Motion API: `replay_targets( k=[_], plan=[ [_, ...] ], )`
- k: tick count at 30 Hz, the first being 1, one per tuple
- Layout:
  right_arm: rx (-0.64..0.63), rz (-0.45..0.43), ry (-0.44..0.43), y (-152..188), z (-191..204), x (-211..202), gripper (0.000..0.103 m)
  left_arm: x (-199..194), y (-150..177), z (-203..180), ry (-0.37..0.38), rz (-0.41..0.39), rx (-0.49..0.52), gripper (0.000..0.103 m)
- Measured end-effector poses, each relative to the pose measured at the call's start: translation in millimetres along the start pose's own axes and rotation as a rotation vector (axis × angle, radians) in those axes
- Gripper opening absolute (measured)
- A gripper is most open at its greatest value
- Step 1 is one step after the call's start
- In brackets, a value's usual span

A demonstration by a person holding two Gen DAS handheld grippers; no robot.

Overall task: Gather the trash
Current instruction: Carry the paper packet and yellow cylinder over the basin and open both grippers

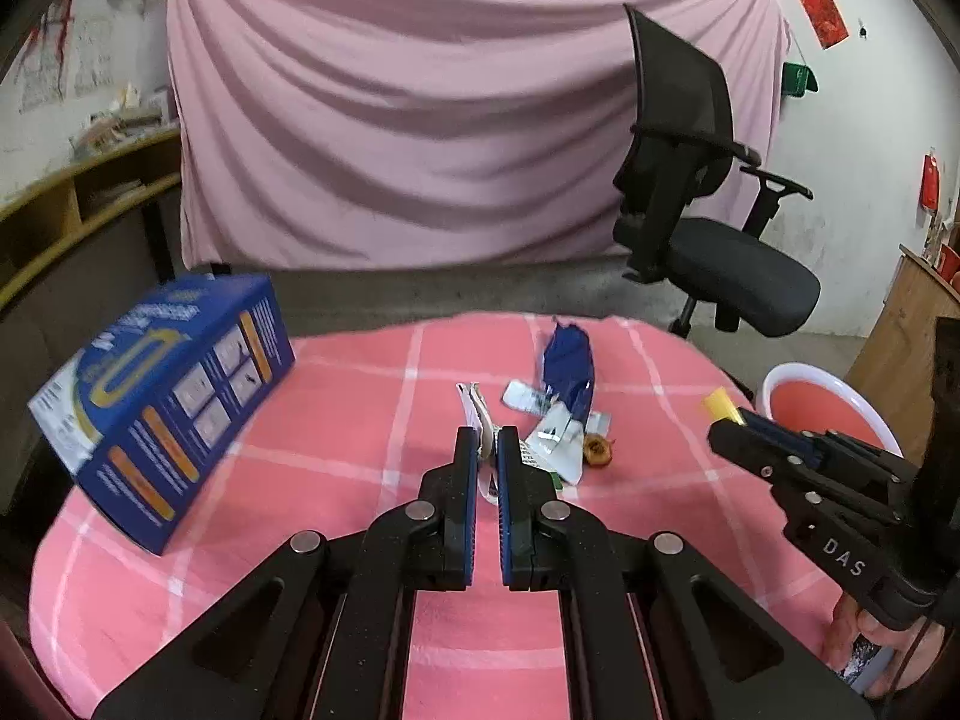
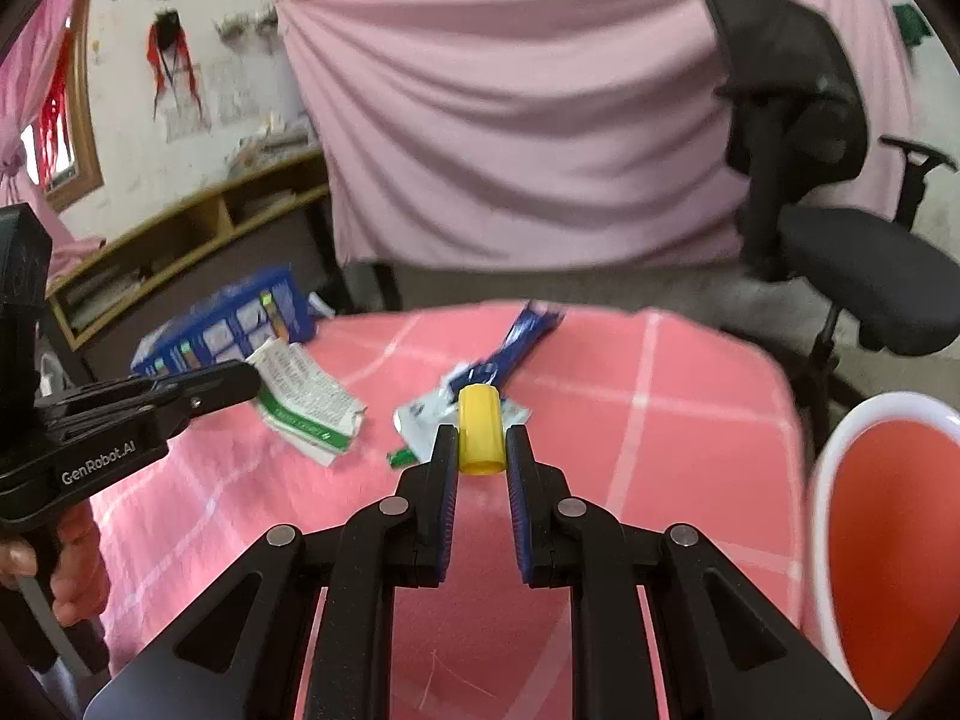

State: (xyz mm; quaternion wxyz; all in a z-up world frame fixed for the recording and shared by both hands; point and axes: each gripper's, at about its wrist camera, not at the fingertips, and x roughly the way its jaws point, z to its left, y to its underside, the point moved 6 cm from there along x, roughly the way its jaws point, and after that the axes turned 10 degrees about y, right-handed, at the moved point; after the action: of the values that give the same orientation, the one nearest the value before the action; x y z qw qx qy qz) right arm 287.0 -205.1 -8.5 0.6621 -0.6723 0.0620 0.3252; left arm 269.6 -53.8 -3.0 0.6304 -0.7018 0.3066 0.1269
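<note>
My left gripper (image 1: pixel 486 441) is shut on a flattened white-and-green paper carton (image 1: pixel 471 405), held above the pink checked tablecloth (image 1: pixel 336 420). In the right wrist view that carton (image 2: pixel 306 402) hangs from the left gripper's tip (image 2: pixel 252 381). My right gripper (image 2: pixel 481 429) is shut on a small yellow plastic cap (image 2: pixel 479 414); the left wrist view shows it too (image 1: pixel 720 405). On the cloth lie a blue wrapper (image 1: pixel 567 366), a crumpled white wrapper (image 1: pixel 558 438) and a brown fruit scrap (image 1: pixel 598 452). A red bin with a white rim (image 2: pixel 840 456) stands beside the table on the right.
A large blue cardboard box (image 1: pixel 168 396) sits at the table's left edge. A black office chair (image 1: pixel 708 228) stands behind the table on the right, before a pink hung sheet. A wooden shelf (image 2: pixel 198 228) runs along the left wall. A hand (image 2: pixel 72 570) grips the left tool.
</note>
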Motion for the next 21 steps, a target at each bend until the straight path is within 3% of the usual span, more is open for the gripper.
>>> replay_targets(
  k=[11, 21],
  plan=[
    [0.06, -0.275, 0.045, -23, -21, -54, 0.014, -34, -17, -34, -0.01, -0.144, 0.068, 0.004],
    [0.112, -0.37, 0.072, -32, -49, -82, 0.014, -56, -41, -71, 0.018, -0.258, 0.128, 0.004]
  ],
)
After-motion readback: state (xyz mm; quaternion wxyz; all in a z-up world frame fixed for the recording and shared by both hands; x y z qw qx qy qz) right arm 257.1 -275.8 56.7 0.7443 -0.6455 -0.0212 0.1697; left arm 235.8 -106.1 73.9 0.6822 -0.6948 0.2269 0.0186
